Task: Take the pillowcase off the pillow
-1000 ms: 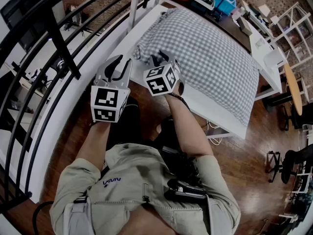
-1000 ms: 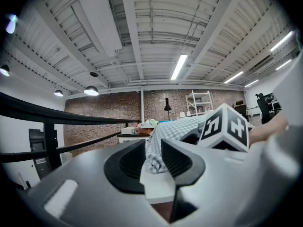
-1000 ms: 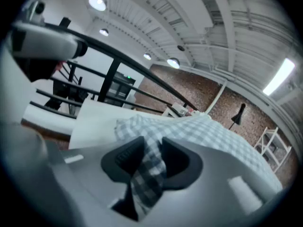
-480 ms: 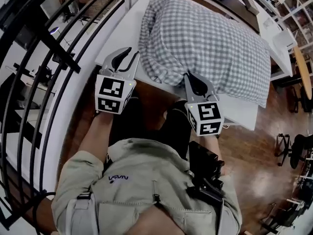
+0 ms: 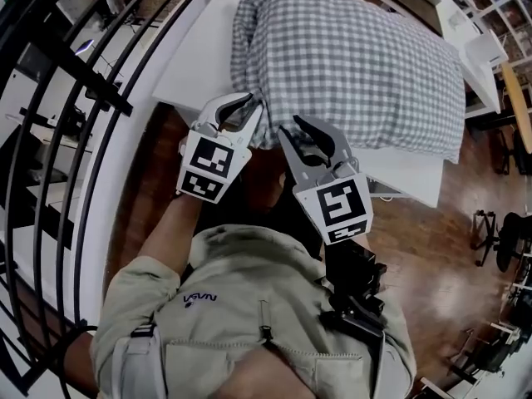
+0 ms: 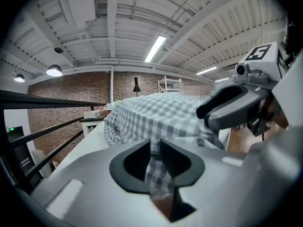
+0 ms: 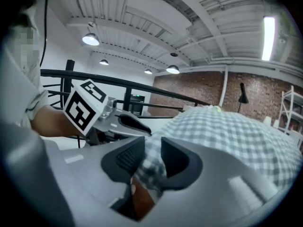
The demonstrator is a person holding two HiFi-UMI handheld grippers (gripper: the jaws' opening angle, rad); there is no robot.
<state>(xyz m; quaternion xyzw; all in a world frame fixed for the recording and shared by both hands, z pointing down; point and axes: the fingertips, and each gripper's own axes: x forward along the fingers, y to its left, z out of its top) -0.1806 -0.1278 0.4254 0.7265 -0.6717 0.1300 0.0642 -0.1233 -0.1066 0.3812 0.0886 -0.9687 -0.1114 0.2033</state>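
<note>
**Head view:** checked pillowcase (image 5: 349,65) lies on the white bench (image 5: 193,56), its long axis running from upper left to lower right. **Gripper views only:** left gripper (image 5: 247,105) fingers pinch the near hem. Right gripper (image 5: 293,130) fingers, just widened, grip a cloth fold.

A white table (image 5: 189,52) stands beside a black railing (image 5: 83,71) on wooden floor (image 5: 432,248)

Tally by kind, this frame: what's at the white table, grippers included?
Checked pillowcase, stuffed full: 1
White table: 1
Grippers: 2 (left gripper, jaws just closed further on the pillowcase edge; right gripper, jaws just opened wider, checked fabric bunched between them)
Total: 4
</note>
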